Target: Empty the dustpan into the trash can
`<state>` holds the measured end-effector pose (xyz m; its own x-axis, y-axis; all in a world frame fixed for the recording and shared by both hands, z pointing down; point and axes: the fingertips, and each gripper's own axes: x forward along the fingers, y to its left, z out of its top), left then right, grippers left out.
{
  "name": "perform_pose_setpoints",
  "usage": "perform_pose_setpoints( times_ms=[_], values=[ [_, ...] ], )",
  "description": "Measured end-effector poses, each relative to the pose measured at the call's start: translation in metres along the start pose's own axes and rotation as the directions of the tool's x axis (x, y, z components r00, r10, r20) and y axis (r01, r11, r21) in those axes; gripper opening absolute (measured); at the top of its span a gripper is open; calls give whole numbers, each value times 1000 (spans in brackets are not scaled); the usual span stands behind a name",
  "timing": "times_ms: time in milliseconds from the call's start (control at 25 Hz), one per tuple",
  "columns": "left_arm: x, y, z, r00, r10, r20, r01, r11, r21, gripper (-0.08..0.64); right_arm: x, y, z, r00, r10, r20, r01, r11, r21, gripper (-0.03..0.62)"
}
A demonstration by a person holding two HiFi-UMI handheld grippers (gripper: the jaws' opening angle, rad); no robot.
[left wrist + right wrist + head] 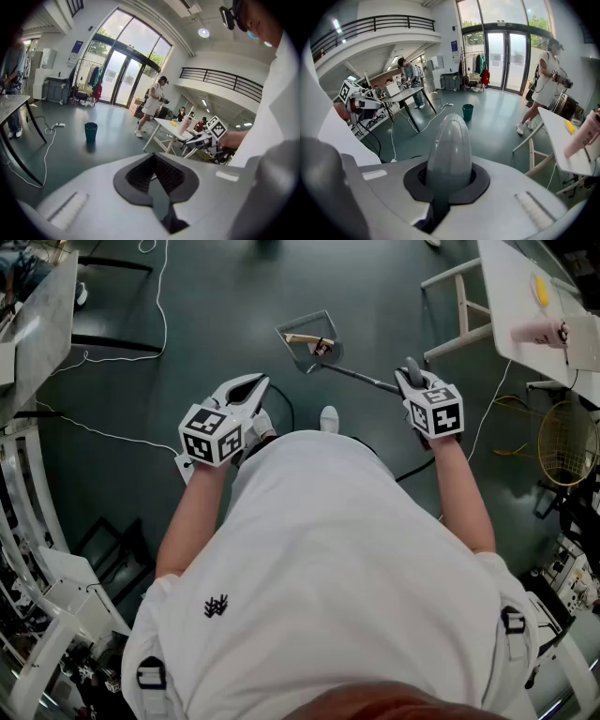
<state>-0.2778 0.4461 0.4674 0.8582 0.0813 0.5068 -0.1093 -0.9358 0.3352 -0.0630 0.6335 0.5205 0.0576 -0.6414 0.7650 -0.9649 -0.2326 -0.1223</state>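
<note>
Here, in the head view, we are holding the left gripper left of centre, its tips together on nothing. Our right gripper is clamping the handle of the dustpan, which is showing at upper centre.

In the left gripper view, the trash can is standing left of centre, well apart from us.

In the right gripper view, the handle's end is poking up between the closed jaws.

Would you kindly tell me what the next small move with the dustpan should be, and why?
Probably step toward the teal trash can, keeping the dustpan level: the right hand-held gripper is shut on its handle, scraps lie in the pan, and the can stands well across the floor.
</note>
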Motion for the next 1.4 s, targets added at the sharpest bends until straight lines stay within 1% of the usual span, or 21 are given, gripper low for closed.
perform_pose_setpoints(
  times_ms=[120,240,360,440,560,640,800,880,1000,1200,1400],
  values=[
    [22,-32,4,1000,-23,-9,23,1000,2,55,-14,-14,-21,1000,-3,-21,3,1000,-13,2],
    [43,-50,9,1000,-5,-22,6,999,35,55,-21,-36,-31,999,-14,-34,12,999,-53,2],
    [53,-59,13,999,32,-26,-30,998,63,55,-24,-51,-40,999,-23,-48,18,995,-97,3],
    [59,-63,18,999,45,-29,-43,996,72,56,-23,-64,-43,998,-32,-54,26,994,-110,2],
    [62,-63,18,997,47,-53,-42,995,90,55,-23,-76,-43,997,-49,-62,42,994,-102,3],
    [65,-55,18,996,48,-70,-41,995,93,55,-20,-82,-39,997,-55,-60,49,994,-93,3],
    [79,-29,36,997,36,-61,-30,995,98,55,-6,-95,-13,997,-64,-41,62,997,-56,3],
    [87,-12,51,999,22,-47,-17,994,108,56,3,-101,9,997,-70,-33,68,997,-37,3],
    [99,19,72,1000,-1,-25,3,994,106,56,15,-108,47,996,-81,-33,80,996,-41,3],
    [101,103,112,1000,-15,3,15,999,52,56,55,-105,119,992,-114,-45,112,993,-36,2],
    [105,190,146,1000,8,12,-8,998,54,55,101,-129,195,987,-152,-44,151,988,-17,2]
  ],
)
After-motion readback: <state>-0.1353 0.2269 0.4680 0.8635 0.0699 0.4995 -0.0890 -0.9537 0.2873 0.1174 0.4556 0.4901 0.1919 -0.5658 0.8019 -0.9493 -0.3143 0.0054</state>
